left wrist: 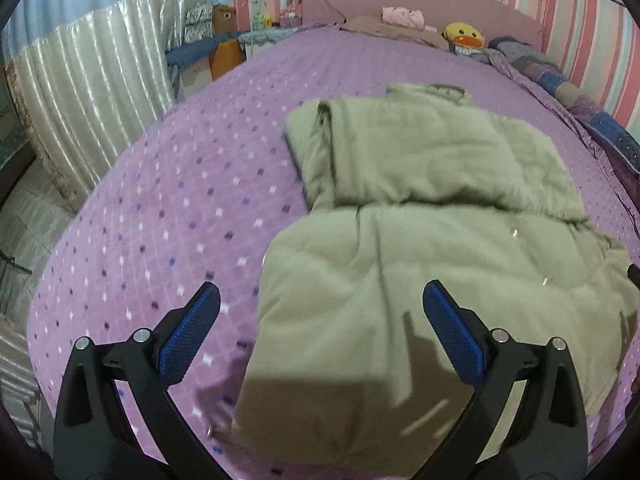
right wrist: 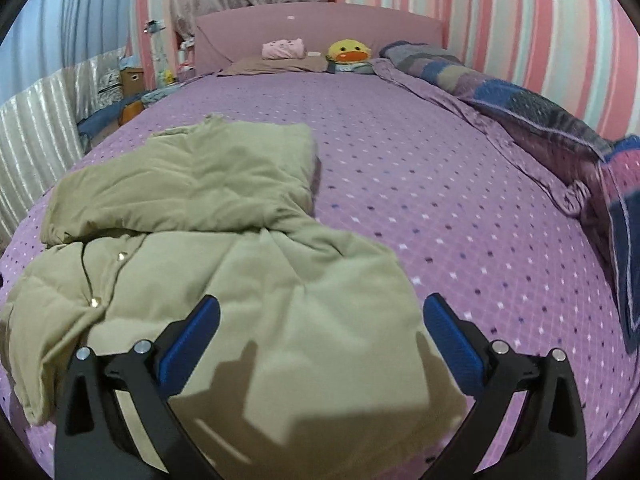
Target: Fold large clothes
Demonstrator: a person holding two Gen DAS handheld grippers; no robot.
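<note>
Olive-green padded fabric fills the middle of both views: a large quilted jacket point(left wrist: 432, 240) lies on a bed point(left wrist: 168, 200) covered in a purple sheet with a small diamond print. The jacket's far half appears already folded over itself, forming a thick, fairly neat slab, probably to narrow the bulky garment before a final fold. The near half is looser, with a row of small metal snaps showing along one edge in the right wrist view.

The left gripper point(left wrist: 320, 334) hovers above the jacket's near left edge, blue-padded fingers spread wide and holding nothing. The right gripper point(right wrist: 320, 344) hovers over the near right part of the jacket, likewise spread apart and empty. Both seem poised to take the near hem at two points, so the heavy cloth can be lifted evenly.

Further out, at the head of the bed, sit a yellow duck plush point(right wrist: 347, 52), a pink folded cloth point(right wrist: 282, 49) and a flat pillow point(right wrist: 276, 66) against a pink headboard point(right wrist: 320, 24). A patchwork quilt point(right wrist: 540, 108) is bunched along the bed's right side, beside a pink striped wall.

Left of the bed stands a brown cardboard box point(left wrist: 223, 19); its contents cannot be made out. Pale curtains point(left wrist: 88, 92) hang nearby.
</note>
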